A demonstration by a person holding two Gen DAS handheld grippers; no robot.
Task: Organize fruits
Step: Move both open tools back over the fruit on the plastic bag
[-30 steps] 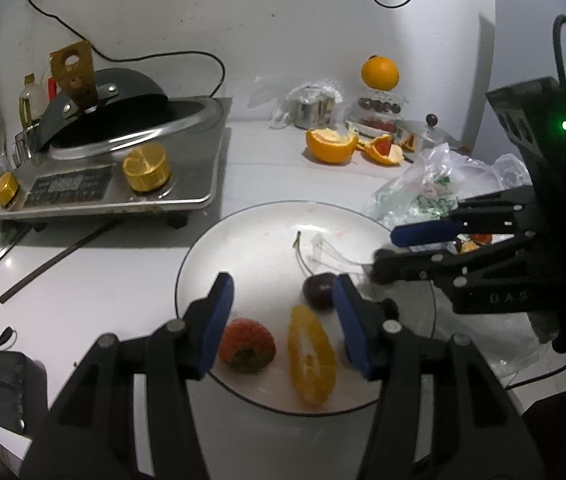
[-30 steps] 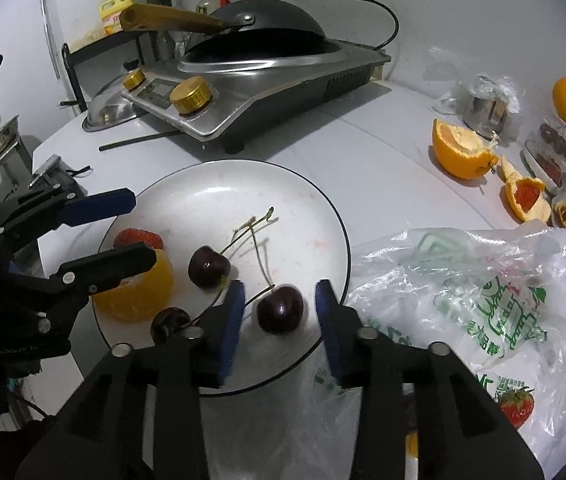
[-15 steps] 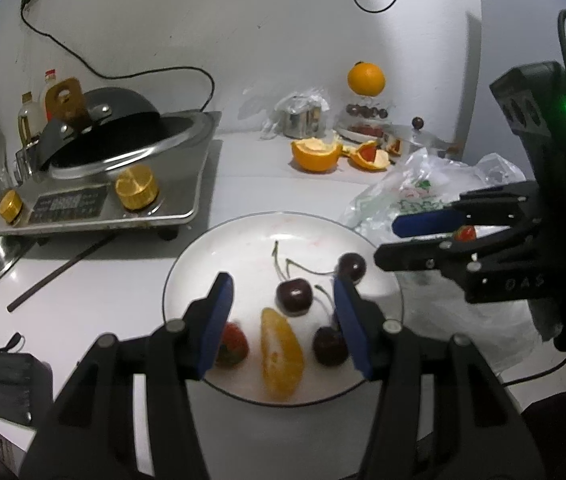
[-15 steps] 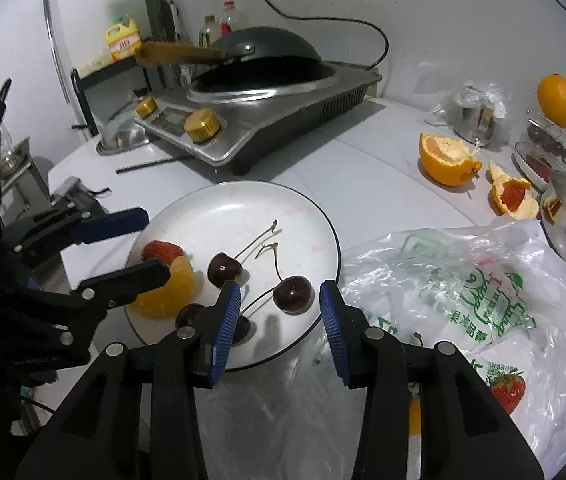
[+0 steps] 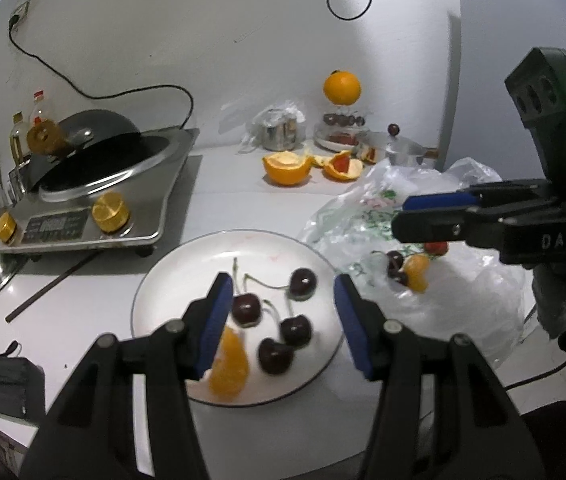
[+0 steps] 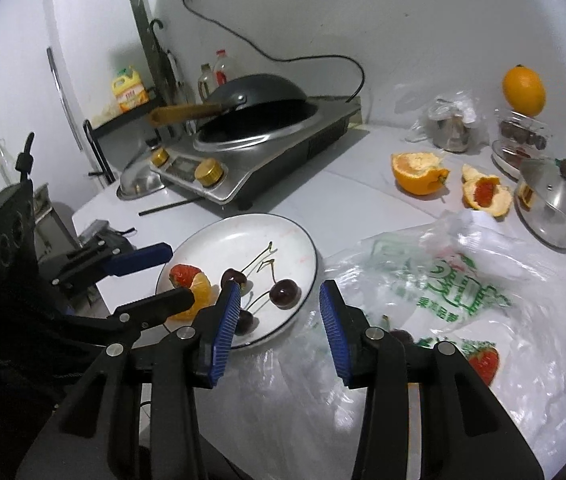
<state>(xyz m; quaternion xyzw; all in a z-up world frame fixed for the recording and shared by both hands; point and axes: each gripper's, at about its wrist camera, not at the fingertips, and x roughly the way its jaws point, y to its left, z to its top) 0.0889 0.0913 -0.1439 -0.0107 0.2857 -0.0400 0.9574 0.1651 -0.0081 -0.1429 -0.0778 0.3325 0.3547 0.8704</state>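
Fruit sorting under way on a cluttered kitchen counter

Both the left gripper and right gripper hang spread and empty over the white plate, which holds cherries, an orange segment and a strawberry. Soft, easily bruised, the cherries likely want a light pinch. Right of the plate lies a plastic bag; behind it, a stove.
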